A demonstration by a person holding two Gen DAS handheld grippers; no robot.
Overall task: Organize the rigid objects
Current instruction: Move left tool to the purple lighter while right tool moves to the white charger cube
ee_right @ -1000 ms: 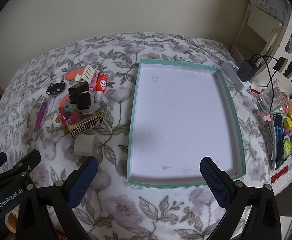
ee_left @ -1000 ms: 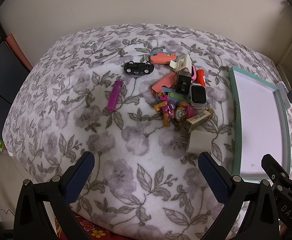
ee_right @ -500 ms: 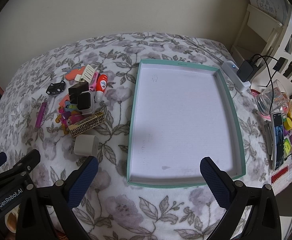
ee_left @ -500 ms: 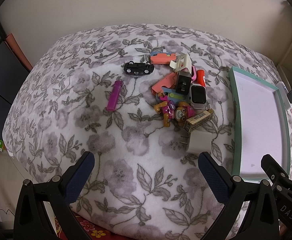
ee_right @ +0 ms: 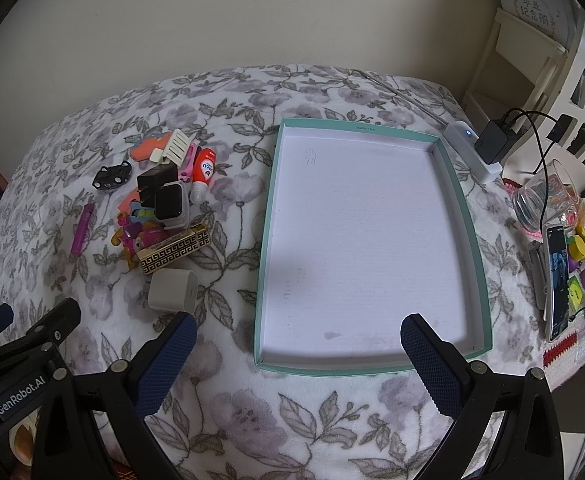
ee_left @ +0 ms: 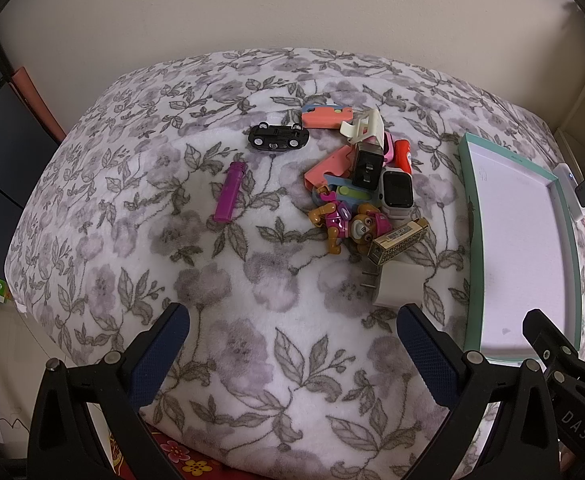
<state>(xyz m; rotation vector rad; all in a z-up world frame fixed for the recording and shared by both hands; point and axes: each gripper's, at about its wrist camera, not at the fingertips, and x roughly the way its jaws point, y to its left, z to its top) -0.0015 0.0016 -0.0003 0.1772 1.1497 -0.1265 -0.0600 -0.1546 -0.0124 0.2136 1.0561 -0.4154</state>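
Note:
A heap of small rigid things lies on the floral blanket: a white charger cube [ee_left: 396, 285] [ee_right: 172, 291], a gold patterned box [ee_left: 400, 238] [ee_right: 174, 251], a pink toy dog [ee_left: 358, 227], a smartwatch [ee_left: 396, 194] [ee_right: 171, 205], a black block [ee_left: 367, 165], and a red-white bottle [ee_right: 203, 170]. A black toy car [ee_left: 278, 137] and a purple lighter [ee_left: 230, 191] lie apart to the left. An empty teal-rimmed tray [ee_right: 470, 216] [ee_left: 468, 216] lies to the right. My left gripper [ee_left: 292, 340] is open, near the charger. My right gripper [ee_right: 294, 344] is open over the tray's near edge.
To the right of the tray stand a white power strip with a black adapter [ee_right: 492, 140], a glass [ee_right: 540, 200], a phone [ee_right: 558, 280] and several small coloured items. A wall runs behind the bed. A white shelf [ee_right: 532, 60] stands at the far right.

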